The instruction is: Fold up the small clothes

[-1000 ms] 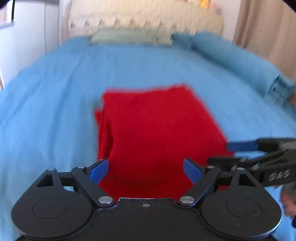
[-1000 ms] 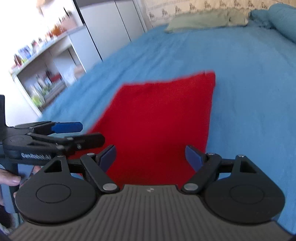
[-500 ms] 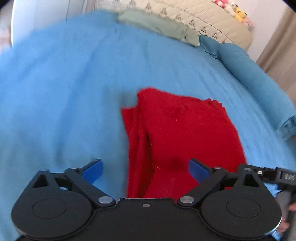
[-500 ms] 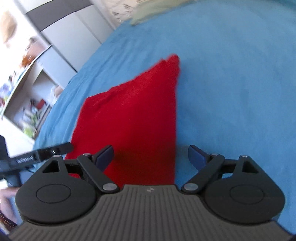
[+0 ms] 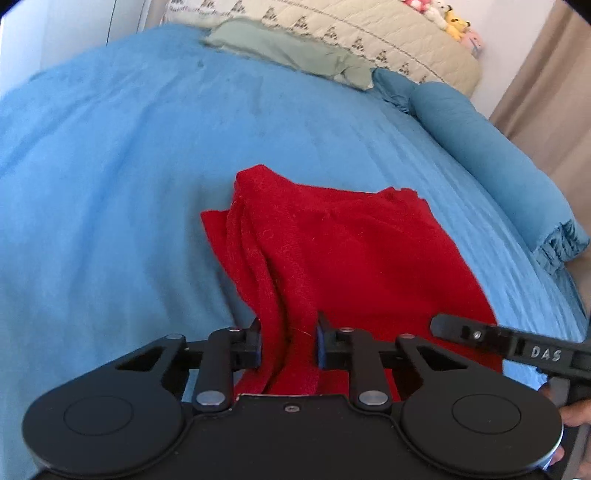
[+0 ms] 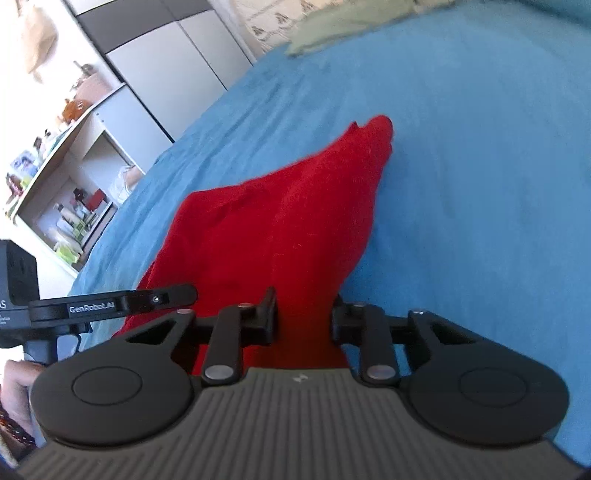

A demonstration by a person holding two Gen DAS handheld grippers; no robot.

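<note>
A red folded garment (image 5: 354, 254) lies on the blue bedspread (image 5: 110, 177). My left gripper (image 5: 289, 345) is shut on the garment's near left edge, where several layers bunch between the jaws. My right gripper (image 6: 304, 317) is shut on the garment's (image 6: 280, 221) near right edge; the cloth rises from the bed toward it. The right gripper also shows at the right of the left wrist view (image 5: 517, 349), and the left gripper shows at the left of the right wrist view (image 6: 110, 302).
A green pillow (image 5: 291, 51) and a patterned headboard (image 5: 369, 33) are at the far end. A rolled blue blanket (image 5: 491, 162) lies along the right side. White cabinets and shelves with small items (image 6: 74, 206) stand left of the bed (image 6: 480, 147).
Both grippers moved out to the garment's near corners and closed on the cloth; they were open before. The near edge now lifts and bunches.
</note>
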